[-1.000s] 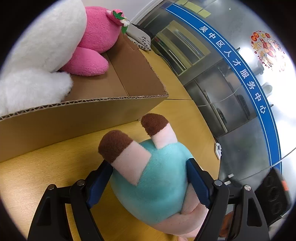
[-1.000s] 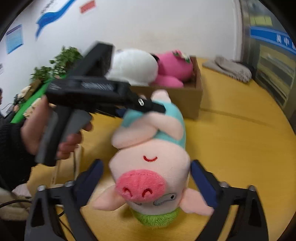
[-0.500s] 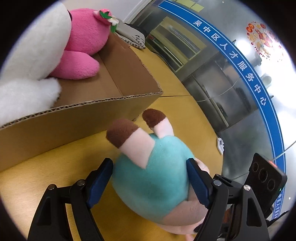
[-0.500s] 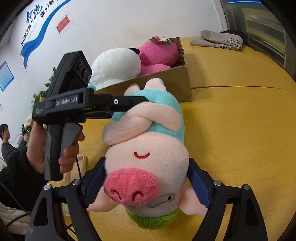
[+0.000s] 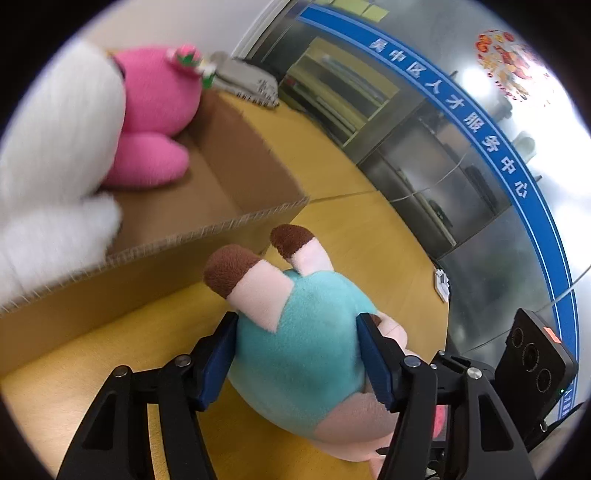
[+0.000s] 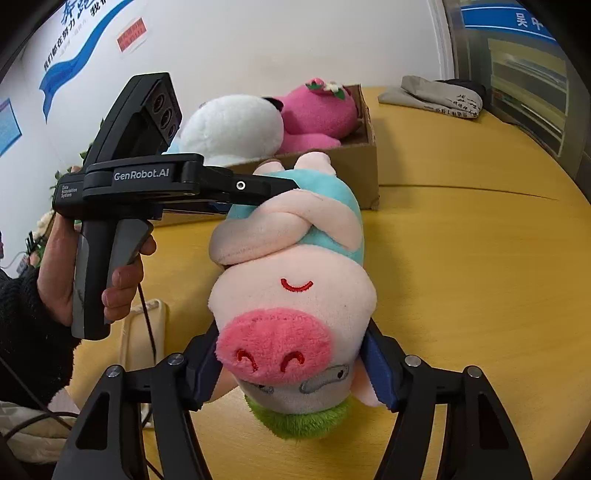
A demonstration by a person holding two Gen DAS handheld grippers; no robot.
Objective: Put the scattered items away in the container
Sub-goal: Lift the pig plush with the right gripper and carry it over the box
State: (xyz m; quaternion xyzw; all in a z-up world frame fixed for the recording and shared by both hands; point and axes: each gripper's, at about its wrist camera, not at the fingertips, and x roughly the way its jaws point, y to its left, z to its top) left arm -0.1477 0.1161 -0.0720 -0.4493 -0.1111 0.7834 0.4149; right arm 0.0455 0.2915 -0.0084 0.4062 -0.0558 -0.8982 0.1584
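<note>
Both hand-held grippers clamp the pig (image 6: 295,280): left hand-held gripper (image 5: 299,362) on its teal body, right hand-held gripper (image 6: 291,365) on its head, near the box (image 5: 229,199).

Bright even indoor light, fisheye edge warping, left view motion-blurred

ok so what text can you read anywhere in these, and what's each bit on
"GenRobot.AI": white print on the left gripper body, right wrist view.
"Data Acquisition System": tiny print beside it on the same body, barely legible.
"人才服务中心": white characters on the blue band across the glass wall; the first characters are blurred.
Blue wall banner: white characters, cut off and unreadable.
Red sign: too small to read.
Grey cloth: dark print, too small to read.
</note>
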